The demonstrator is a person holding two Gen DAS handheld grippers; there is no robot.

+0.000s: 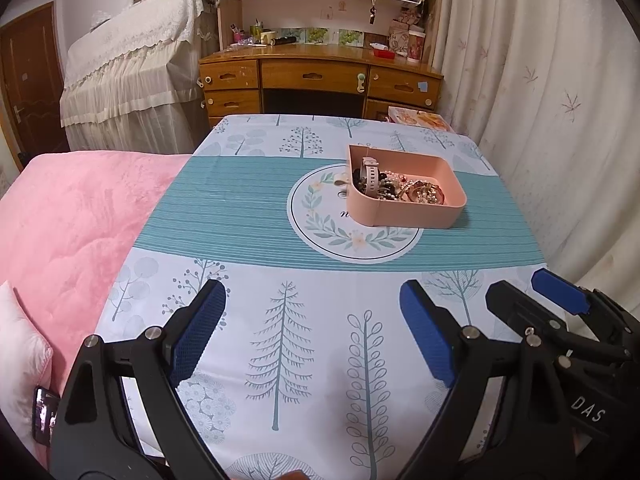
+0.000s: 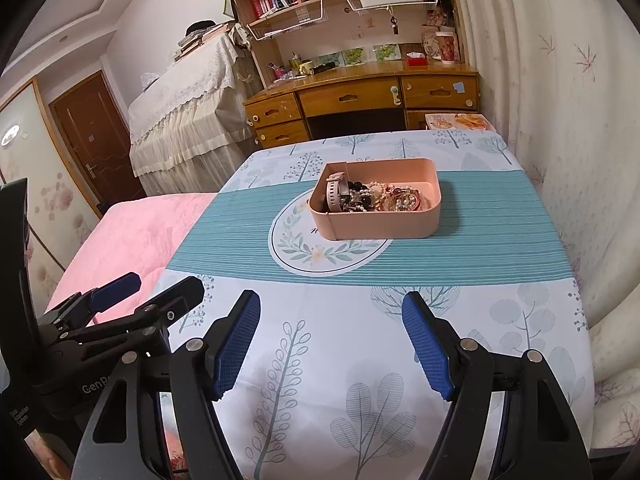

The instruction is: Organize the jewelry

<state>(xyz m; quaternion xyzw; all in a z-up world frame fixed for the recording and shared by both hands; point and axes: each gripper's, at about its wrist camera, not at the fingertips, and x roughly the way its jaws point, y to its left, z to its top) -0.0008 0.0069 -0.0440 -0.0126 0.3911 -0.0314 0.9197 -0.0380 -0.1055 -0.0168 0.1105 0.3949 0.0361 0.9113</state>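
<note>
Jewelry [image 2: 376, 198] lies heaped in the pink box [image 2: 384, 224]; both grippers [image 1: 312, 332] [image 2: 332, 344] hang back, jaws wide and empty: sorting done or pending.

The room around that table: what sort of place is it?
Probably a bedroom at home. A bed with a pink plush blanket sits beside the table, a wooden desk with bookshelves stands behind it, and floral cream curtains hang alongside.
</note>
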